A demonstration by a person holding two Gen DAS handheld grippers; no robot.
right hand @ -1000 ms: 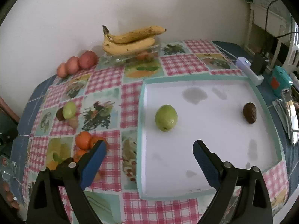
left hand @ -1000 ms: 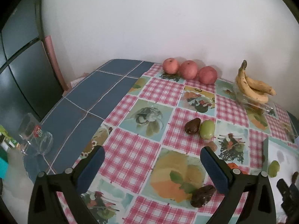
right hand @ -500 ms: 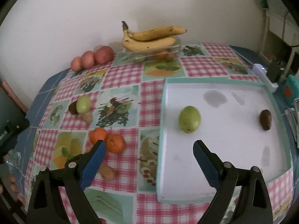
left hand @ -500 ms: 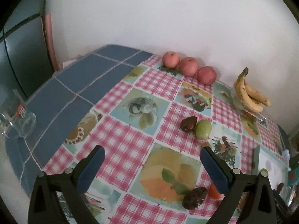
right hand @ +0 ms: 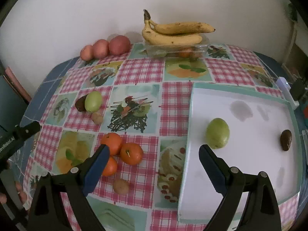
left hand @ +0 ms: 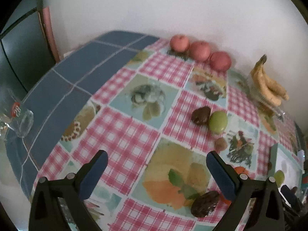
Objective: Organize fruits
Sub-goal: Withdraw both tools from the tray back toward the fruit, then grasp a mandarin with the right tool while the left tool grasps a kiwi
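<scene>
The left gripper (left hand: 156,165) hangs over the table (left hand: 123,134) with its blue fingers (left hand: 93,174) wide apart and nothing between them. The right gripper (right hand: 154,155) also hangs over the table with its fingers (right hand: 211,168) wide apart and empty.

A white tray (right hand: 256,163) sits at the right edge of the table. A green fruit (right hand: 218,133) lies in the tray near its left wall. A dark fruit (right hand: 285,140) lies near the tray's right wall, well apart from the green one.

Three oranges (right hand: 123,153) sit close together near the front of the table, just left of the tray, and they touch each other. A small brown ball (right hand: 120,186) lies just in front of them. It may be a nut, but it is too small to tell.

Near the left edge, a second green fruit (right hand: 93,101) touches a second dark fruit (right hand: 81,104). A second brown ball (right hand: 97,117) lies just beside them.

Three apples (right hand: 105,48) stand in a row along the back edge, by the wall. The bananas (right hand: 173,32) rest on a clear box (right hand: 196,49) at the back edge, right of the apples.

In the left view, one more dark fruit (left hand: 205,204) lies near the front, just by the right finger. A glass (left hand: 21,119) lies tipped over at the far left corner.
</scene>
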